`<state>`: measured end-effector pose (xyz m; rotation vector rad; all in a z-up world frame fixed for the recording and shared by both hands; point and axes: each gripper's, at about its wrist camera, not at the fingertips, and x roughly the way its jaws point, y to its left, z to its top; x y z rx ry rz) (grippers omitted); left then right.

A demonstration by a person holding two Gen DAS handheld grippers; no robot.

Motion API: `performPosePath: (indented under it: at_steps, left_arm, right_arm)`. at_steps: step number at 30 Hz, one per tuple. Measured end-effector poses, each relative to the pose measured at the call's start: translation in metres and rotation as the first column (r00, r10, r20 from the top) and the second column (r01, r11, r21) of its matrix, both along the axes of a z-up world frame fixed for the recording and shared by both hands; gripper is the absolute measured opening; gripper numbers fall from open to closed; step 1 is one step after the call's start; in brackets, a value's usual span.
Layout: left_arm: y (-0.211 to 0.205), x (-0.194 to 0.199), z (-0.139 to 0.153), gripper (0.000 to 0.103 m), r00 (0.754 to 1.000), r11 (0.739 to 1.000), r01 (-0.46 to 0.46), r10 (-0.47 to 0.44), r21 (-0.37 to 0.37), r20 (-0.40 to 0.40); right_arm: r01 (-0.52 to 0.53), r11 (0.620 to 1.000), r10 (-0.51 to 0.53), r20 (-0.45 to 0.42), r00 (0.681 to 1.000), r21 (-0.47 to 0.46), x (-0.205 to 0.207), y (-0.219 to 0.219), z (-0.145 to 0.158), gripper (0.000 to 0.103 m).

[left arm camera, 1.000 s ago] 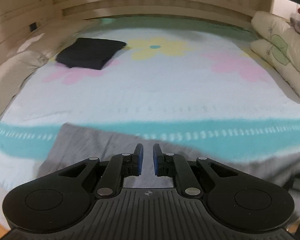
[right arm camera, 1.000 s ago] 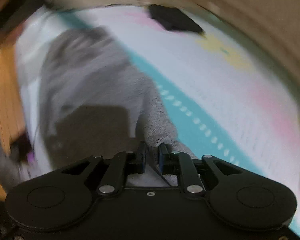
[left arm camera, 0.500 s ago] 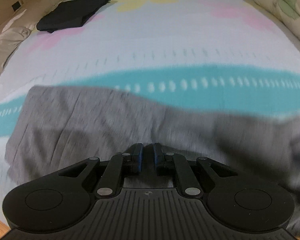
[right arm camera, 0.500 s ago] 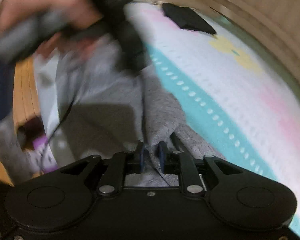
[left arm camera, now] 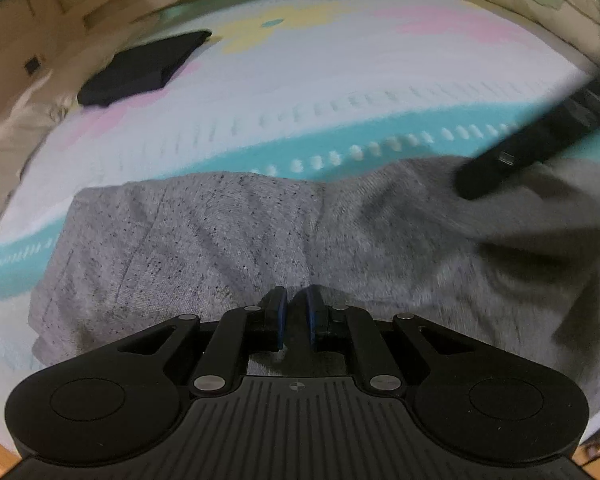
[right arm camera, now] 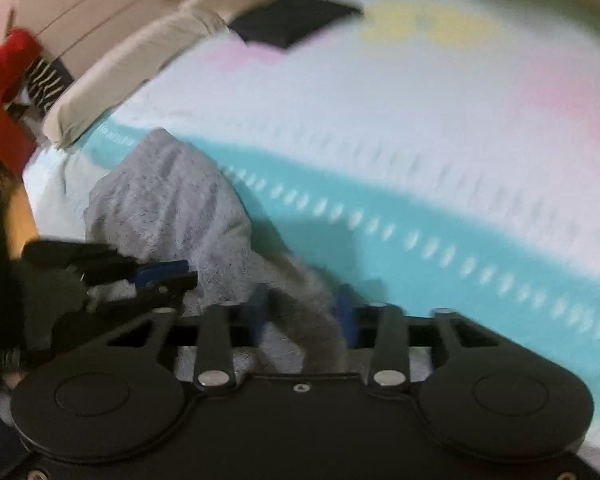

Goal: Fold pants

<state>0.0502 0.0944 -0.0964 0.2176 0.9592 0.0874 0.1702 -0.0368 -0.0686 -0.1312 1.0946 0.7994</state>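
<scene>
— Bedding first: what covers the bed [left arm camera: 340, 68]?

— White sheet with pink and yellow flowers and a teal band [left arm camera: 380, 136] dotted with white marks running across it. Pale pillows [right arm camera: 112, 80] lie along one side, and a wooden headboard curves behind.

— And the pants?

— Grey speckled pants [left arm camera: 228, 240] lie near the front edge of the bed, partly over the teal band, creased and bunched toward the right side of the left wrist view.

— What is the left gripper [left arm camera: 296, 312] doing?

— Its jaws are nearly together, blue pads close with only a narrow gap, low over the grey cloth. Whether fabric is pinched between them, I cannot tell.

— The right gripper [right arm camera: 300, 312]?

— Its jaws stand apart, with a fold of the pants [right arm camera: 180, 208] running up between them. The view is blurred. In the left wrist view it enters dark from the right and meets the cloth.

— Anything else on the bed?

— One dark folded garment [left arm camera: 140, 68] near the far corner, well apart from the pants.
</scene>
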Motion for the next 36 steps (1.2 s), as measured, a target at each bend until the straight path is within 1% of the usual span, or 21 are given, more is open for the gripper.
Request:
performPosePath:
  at_steps: [2, 3, 5, 7, 9, 12, 14, 16, 17, 19, 20, 21, 22, 24, 25, 27, 28, 30, 32, 35, 36]
  left_arm:
    - [-0.004, -0.003, -0.002, 0.011, 1.0, 0.999, 0.018, -0.019, 0.028, 0.014]
    - [-0.006, -0.005, -0.002, 0.011, 1.0, 0.999, 0.023, -0.024, 0.036, 0.018]
    - [-0.006, -0.007, -0.002, 0.011, 0.999, 0.999, 0.031, -0.032, 0.039, 0.023]
    - [-0.004, -0.007, -0.002, 0.011, 0.999, 0.999, 0.031, -0.032, 0.025, 0.024]
    - [-0.002, -0.008, -0.001, 0.011, 0.999, 1.0, 0.025, -0.025, 0.001, 0.025]
    - [0.001, -0.007, -0.001, 0.011, 0.999, 1.0, 0.021, -0.021, -0.017, 0.026]
    - [0.003, -0.007, -0.001, 0.011, 0.999, 0.999, 0.023, -0.022, -0.026, 0.029]
    - [0.009, -0.007, 0.0, 0.011, 0.999, 0.998, 0.026, -0.025, -0.051, 0.029]
    - [0.014, -0.006, 0.002, 0.011, 0.999, 0.997, 0.023, -0.021, -0.077, 0.028]
    - [0.027, -0.005, 0.007, 0.011, 1.0, 0.987, -0.003, 0.008, -0.161, 0.03]
    - [0.035, -0.003, 0.011, 0.011, 0.999, 0.977, -0.03, 0.038, -0.212, 0.037]
    - [0.04, -0.002, 0.014, 0.011, 0.996, 0.97, -0.052, 0.066, -0.24, 0.053]
    - [0.045, -0.002, 0.019, 0.011, 0.992, 0.965, -0.072, 0.096, -0.251, 0.083]
    - [0.048, 0.0, 0.03, 0.011, 0.978, 0.97, -0.084, 0.124, -0.229, 0.169]
    - [0.047, 0.002, 0.035, 0.011, 0.971, 0.975, -0.074, 0.119, -0.208, 0.209]
    - [0.043, 0.009, 0.04, 0.011, 0.963, 0.981, -0.054, 0.1, -0.184, 0.249]
    - [0.04, 0.013, 0.042, 0.011, 0.961, 0.982, -0.049, 0.096, -0.184, 0.259]
    - [0.037, 0.025, 0.041, 0.011, 0.967, 0.979, -0.042, 0.09, -0.199, 0.239]
    - [0.038, 0.036, 0.034, 0.011, 0.977, 0.974, -0.047, 0.091, -0.223, 0.191]
    - [0.045, 0.039, 0.023, 0.012, 0.987, 0.956, -0.099, 0.129, -0.276, 0.091]
    - [0.048, 0.038, 0.019, 0.012, 0.989, 0.952, -0.116, 0.138, -0.285, 0.061]
  right_arm:
    - [0.029, 0.999, -0.028, -0.072, 0.997, 0.013, 0.011, 0.001, -0.01, 0.044]
    - [0.037, 0.999, -0.036, -0.087, 0.996, 0.018, 0.014, 0.003, -0.013, 0.044]
    - [0.039, 0.999, -0.038, -0.081, 0.996, 0.008, 0.014, 0.006, -0.015, 0.047]
    - [0.04, 0.999, -0.041, -0.053, 0.998, -0.012, 0.016, 0.012, -0.017, 0.047]
    - [0.06, 0.998, -0.059, -0.051, 0.997, 0.016, 0.02, 0.007, -0.013, 0.047]
    - [0.124, 0.988, -0.116, -0.09, 0.989, 0.09, 0.033, -0.001, -0.01, 0.048]
    - [0.157, 0.983, -0.146, -0.108, 0.983, 0.099, 0.041, 0.001, -0.014, 0.05]
    - [0.154, 0.987, -0.148, -0.124, 0.981, 0.048, 0.045, 0.008, -0.022, 0.05]
    - [0.133, 0.991, -0.13, -0.134, 0.982, 0.017, 0.045, 0.014, -0.027, 0.049]
    - [0.082, 0.997, -0.082, -0.155, 0.984, -0.006, 0.037, 0.02, -0.033, 0.048]
    - [0.056, 0.998, -0.056, -0.147, 0.988, -0.003, 0.031, 0.022, -0.033, 0.047]
    - [0.03, 1.0, -0.029, -0.111, 0.993, 0.001, 0.021, 0.022, -0.03, 0.047]
    - [0.01, 1.0, -0.01, -0.066, 0.998, 0.0, 0.012, 0.023, -0.026, 0.047]
    - [-0.029, 0.999, 0.03, 0.024, 0.999, -0.028, -0.009, 0.025, -0.019, 0.047]
    - [-0.044, 0.998, 0.046, 0.047, 0.998, -0.047, -0.017, 0.026, -0.018, 0.047]
    - [-0.065, 0.995, 0.071, 0.072, 0.995, -0.079, -0.028, 0.031, -0.018, 0.047]
    - [-0.077, 0.993, 0.084, 0.077, 0.994, -0.088, -0.032, 0.034, -0.019, 0.046]
    - [-0.101, 0.991, 0.109, 0.094, 0.99, -0.093, -0.038, 0.036, -0.019, 0.04]
    - [-0.124, 0.988, 0.136, 0.133, 0.982, -0.091, -0.045, 0.037, -0.016, 0.034]
    - [-0.17, 0.981, 0.185, 0.194, 0.963, -0.093, -0.057, 0.039, -0.013, 0.027]
    - [-0.185, 0.978, 0.202, 0.213, 0.956, -0.096, -0.061, 0.04, -0.012, 0.027]
